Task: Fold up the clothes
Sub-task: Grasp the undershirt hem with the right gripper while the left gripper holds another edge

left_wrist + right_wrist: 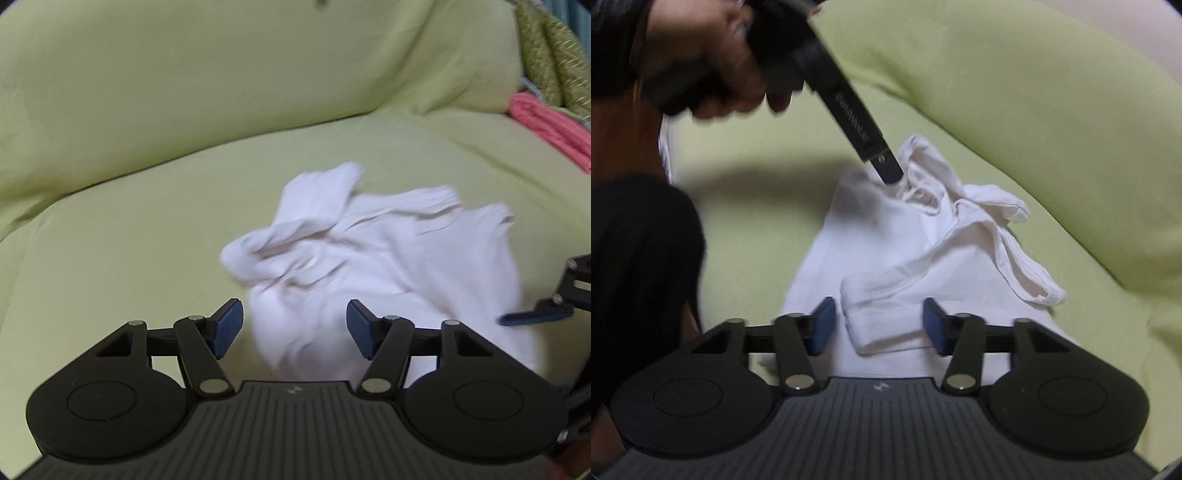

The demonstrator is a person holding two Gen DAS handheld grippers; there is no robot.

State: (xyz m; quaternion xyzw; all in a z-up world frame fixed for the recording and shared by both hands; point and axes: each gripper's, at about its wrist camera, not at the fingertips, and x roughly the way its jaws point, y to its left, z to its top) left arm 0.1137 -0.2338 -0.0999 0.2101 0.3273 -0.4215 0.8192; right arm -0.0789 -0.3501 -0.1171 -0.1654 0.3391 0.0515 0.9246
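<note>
A crumpled white garment [388, 258] lies on the light green sofa seat [129, 240]. My left gripper [294, 328] is open, its blue pads on either side of the garment's near edge. In the right wrist view the same white garment [886, 240] lies spread out, with a ribbed cuff [882, 314] between the open pads of my right gripper [880, 325]. The left gripper [890, 173] shows there from the side, its tip down at the garment's far bunched end. One finger of the right gripper [535, 317] shows at the right edge of the left wrist view.
The green sofa back cushion [221, 74] rises behind the seat. A pink folded cloth [546, 125] and an olive patterned fabric [550, 48] lie at the far right. The person's hand [701, 62] and dark-clothed body [635, 277] fill the left of the right wrist view.
</note>
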